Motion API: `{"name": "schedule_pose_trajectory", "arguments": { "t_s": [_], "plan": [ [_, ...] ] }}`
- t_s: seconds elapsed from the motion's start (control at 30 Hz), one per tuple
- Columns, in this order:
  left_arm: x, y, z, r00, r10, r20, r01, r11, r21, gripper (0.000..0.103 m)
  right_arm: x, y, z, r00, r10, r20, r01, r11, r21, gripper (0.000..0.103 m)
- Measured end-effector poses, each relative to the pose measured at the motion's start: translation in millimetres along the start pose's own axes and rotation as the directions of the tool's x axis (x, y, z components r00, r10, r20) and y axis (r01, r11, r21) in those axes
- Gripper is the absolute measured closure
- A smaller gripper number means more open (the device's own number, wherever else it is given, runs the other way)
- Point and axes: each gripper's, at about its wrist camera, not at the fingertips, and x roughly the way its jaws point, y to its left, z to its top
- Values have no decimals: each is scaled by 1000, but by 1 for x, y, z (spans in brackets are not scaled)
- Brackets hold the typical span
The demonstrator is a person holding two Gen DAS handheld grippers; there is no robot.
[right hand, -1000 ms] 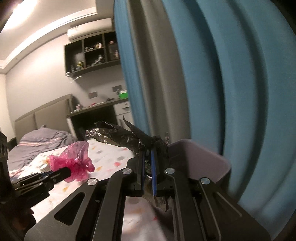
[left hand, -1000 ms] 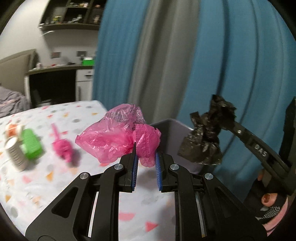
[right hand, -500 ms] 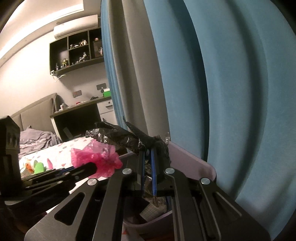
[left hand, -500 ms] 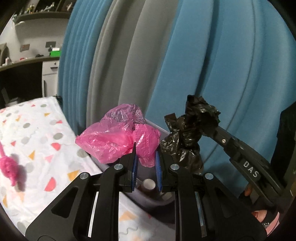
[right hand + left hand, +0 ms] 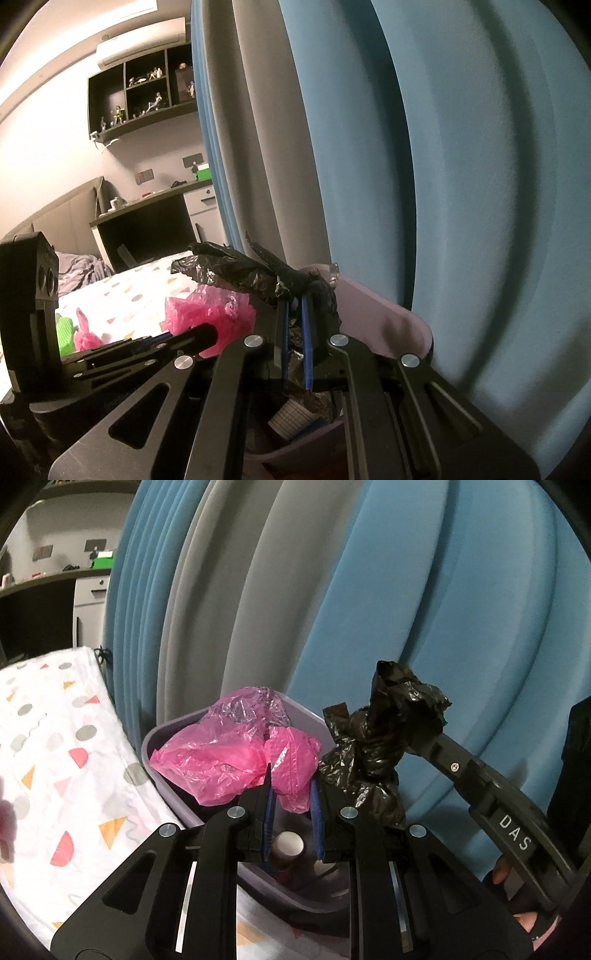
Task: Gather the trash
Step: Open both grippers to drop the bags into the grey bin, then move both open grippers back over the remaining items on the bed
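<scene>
- Cloth (image 5: 55, 760), left: patterned, no trash on the part in view.
- Your left gripper (image 5: 290, 775) pinches the pink bag (image 5: 229, 760) over the bin (image 5: 155, 738), placed to drop in.
- Your right gripper (image 5: 293, 306) clamps the black bag (image 5: 240, 269) narrowly, just beside, above the bin's right side.

The right gripper (image 5: 294, 325) pinches a crinkly black plastic bag (image 5: 243, 273) above a grey plastic bin (image 5: 384, 321).

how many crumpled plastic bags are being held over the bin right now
2: a pink bag in the left gripper and a black bag in the right gripper. More may lie hidden inside the bin.
</scene>
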Motion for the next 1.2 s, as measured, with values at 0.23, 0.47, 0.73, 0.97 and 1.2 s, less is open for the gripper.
{"name": "schedule_pose_trajectory", "arguments": {
  "t_s": [0.23, 0.47, 0.73, 0.97, 1.2],
  "plan": [
    [12, 13, 2, 1000, -20, -17, 19, 999, -43, 83, 10, -2, 4, 1000, 3, -23, -3, 1000, 10, 96],
    [2, 27, 3, 999, 38, 32, -35, 995, -91, 28, 16, -5, 2, 999, 4, -44, -3, 1000, 3, 95],
    [-47, 37, -7, 977, 175, 120, -160, 980, -120, 6, 21, -3, 1, 998, 20, -51, -19, 1000, 14, 93],
    [-80, 33, -23, 930, 343, 131, -332, 938, -97, 6, 10, 2, -1, 1000, 4, -22, -4, 999, 34, 47],
    [-116, 33, -34, 899, 417, 135, -409, 909, -83, 6, -21, 10, -2, 1000, -8, 13, 8, 998, 58, 29]
  ]
}}
